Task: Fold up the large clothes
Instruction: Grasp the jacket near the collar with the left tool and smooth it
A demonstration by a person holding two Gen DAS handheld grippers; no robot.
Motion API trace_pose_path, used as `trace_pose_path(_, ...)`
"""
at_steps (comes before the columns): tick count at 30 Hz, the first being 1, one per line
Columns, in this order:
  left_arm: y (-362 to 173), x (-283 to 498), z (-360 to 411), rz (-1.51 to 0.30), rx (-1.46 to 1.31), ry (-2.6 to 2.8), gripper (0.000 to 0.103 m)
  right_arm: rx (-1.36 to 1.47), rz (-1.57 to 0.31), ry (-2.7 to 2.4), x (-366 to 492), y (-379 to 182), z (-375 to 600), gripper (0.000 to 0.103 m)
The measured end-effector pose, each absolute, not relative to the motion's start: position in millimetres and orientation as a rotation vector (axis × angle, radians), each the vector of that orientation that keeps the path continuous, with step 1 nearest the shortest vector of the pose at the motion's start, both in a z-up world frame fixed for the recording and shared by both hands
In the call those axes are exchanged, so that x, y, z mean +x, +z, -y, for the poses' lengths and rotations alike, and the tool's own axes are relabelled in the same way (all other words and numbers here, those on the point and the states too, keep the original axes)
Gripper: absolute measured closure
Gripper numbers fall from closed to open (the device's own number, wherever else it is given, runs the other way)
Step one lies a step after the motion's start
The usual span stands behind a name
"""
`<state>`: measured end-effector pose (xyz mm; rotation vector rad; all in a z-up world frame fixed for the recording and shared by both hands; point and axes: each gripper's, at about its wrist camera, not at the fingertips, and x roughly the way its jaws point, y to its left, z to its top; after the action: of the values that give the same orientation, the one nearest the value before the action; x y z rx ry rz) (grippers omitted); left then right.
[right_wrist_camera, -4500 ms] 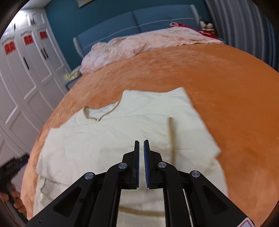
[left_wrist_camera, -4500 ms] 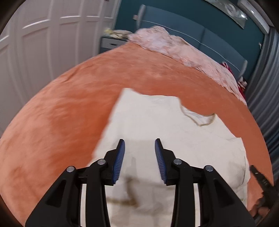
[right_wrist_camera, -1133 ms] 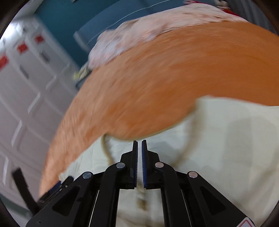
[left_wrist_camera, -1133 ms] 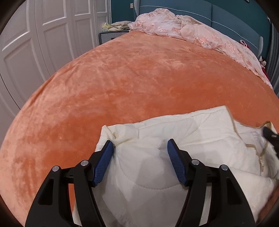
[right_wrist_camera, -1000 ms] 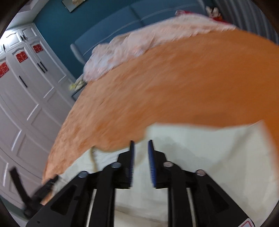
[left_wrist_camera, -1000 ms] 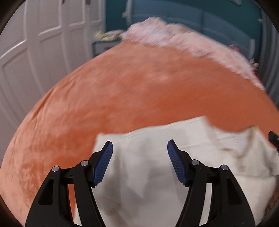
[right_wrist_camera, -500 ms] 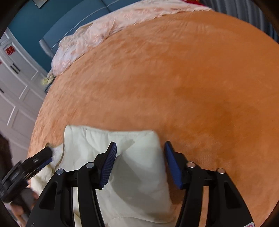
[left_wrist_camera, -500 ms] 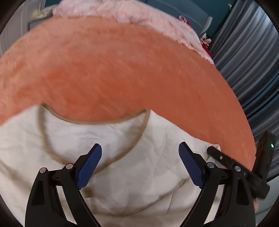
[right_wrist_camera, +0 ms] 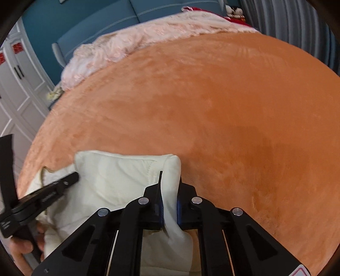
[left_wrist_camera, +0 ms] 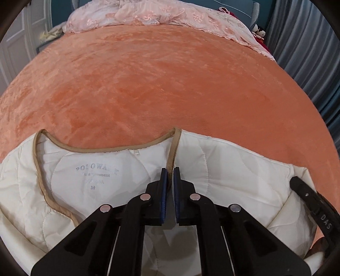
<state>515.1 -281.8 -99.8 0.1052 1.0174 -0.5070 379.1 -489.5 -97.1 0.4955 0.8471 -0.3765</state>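
The left gripper point(left_wrist_camera: 169, 173) is closed to a narrow slot on the tan-bound front edge point(left_wrist_camera: 173, 152) of the cream quilted jacket point(left_wrist_camera: 97, 176), just below the corner of the neckline. The right gripper point(right_wrist_camera: 169, 180) is clamped on a thick bunched fold of the same jacket at its far right corner; the fabric fills the gap between the fingers.

Landmark: the printed size label point(left_wrist_camera: 96, 174) inside the collar. The left grip sits just right of the label. The neckline binding curves above and to the left of it. The right grip is well to the right of the label, at the jacket's outer edge, touching the orange bedspread point(left_wrist_camera: 170, 74).

The jacket lies at the near edge of the bedspread, part-folded and lumpy under both tools. A pink lace coverlet point(left_wrist_camera: 170, 14) lies well beyond the label at the head of the bed.

Step in hand, by judgement: both edges gripped, fold about to be carried. The next move calls for lifting both grips together, keeping the edge taut, and laying the panel over without dragging the lower layers.
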Motion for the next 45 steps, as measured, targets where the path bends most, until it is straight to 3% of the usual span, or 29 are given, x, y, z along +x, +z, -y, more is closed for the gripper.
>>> trace_pose_path(5,-95.5,515.0,278.1,-0.979,0.096,-0.488,0.096,0.502,-0.855,-0.408,384.0,-99.5,491.7,0.092)
trace_pose_path(7,-78.3,506.4,264.3,-0.923,0.106,-0.448,0.094,0.486,-0.812,-0.466,375.0,-83.8,491.8,0.078)
trace_pose_path(8,-68.5,502.4,252.7,-0.891,0.096,-0.454,0.094,0.472,-0.781,-0.481,371.4,-74.1,489.7,0.076)
trace_pose_path(12,-44.7,507.4,196.7,-0.884,0.098,-0.457,0.079,0.429,-0.630,-0.439,361.5,-12.4,463.5,0.073)
trace_pose_path(14,-47.6,516.0,166.8,-0.921,0.116,-0.426,0.081,0.417,-0.680,-0.292,379.8,-0.5,436.6,0.076)
trace_pose_path(17,-61.4,522.2,143.0,-0.976,0.147,-0.410,0.083,0.339,-0.824,-0.075,419.1,-12.5,377.8,0.101)
trace_pose_path(18,-65.3,522.7,139.0,-0.991,0.144,-0.412,0.089,0.314,-0.865,-0.033,430.6,-23.0,359.9,0.103)
trace_pose_path(25,-93.2,526.1,130.3,-0.989,0.142,-0.421,0.090,0.250,-1.039,-0.015,476.8,-93.4,321.8,0.103)
trace_pose_path(45,-110.3,524.3,133.3,-0.845,0.131,-0.368,0.089,0.286,-0.892,-0.146,476.3,-116.0,333.5,0.103)
